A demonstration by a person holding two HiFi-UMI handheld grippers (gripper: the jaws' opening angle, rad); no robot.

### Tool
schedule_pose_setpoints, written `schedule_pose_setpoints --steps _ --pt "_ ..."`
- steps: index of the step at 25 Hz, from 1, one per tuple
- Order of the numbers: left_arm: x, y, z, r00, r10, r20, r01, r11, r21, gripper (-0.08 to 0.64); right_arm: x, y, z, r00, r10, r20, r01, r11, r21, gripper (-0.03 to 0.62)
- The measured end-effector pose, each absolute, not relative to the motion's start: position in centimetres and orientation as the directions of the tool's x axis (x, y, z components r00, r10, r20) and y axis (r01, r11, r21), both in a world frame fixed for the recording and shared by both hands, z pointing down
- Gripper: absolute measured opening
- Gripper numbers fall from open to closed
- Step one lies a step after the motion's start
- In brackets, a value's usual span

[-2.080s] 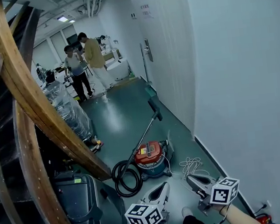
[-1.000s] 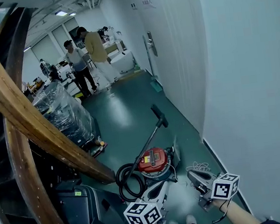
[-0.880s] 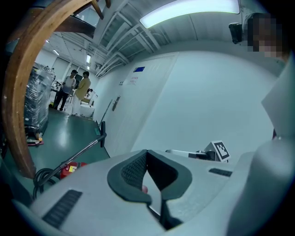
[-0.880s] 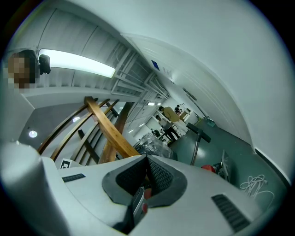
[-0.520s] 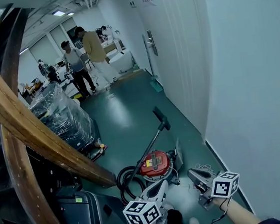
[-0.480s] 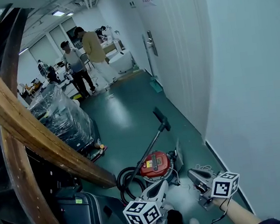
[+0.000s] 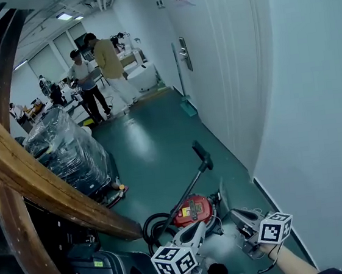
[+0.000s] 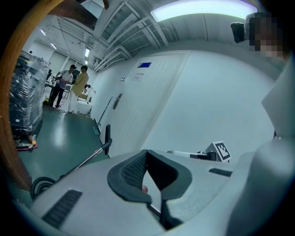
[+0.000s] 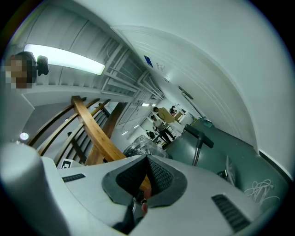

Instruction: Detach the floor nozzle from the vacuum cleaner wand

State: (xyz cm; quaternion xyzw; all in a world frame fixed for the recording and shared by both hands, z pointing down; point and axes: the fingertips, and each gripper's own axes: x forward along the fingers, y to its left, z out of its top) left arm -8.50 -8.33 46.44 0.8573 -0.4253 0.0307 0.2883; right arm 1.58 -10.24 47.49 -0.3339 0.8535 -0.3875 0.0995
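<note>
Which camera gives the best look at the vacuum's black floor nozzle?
The head view: the floor nozzle shows whole atop its slanting wand. The left gripper view shows it small and dark; the right gripper view, tilted, most of its wand hidden.

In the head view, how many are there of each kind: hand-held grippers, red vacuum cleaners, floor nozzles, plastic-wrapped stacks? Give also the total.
Grippers: 2 (left gripper, right gripper)
Red vacuum cleaner: 1
Floor nozzle: 1
Plastic-wrapped stack: 1
Total: 5
</note>
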Motion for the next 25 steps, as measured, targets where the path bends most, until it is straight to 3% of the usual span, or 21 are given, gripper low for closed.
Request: schedule_pose_setpoints --steps 25 --pt "-13.8 -19.9 48.5 0.711 -0.632 0.309 -0.681 -0.507 0.529 0.005 -2.6 -20.7 48.9 -0.670 -0.727 0.153 -0.568 0.368 -0.737 0.017"
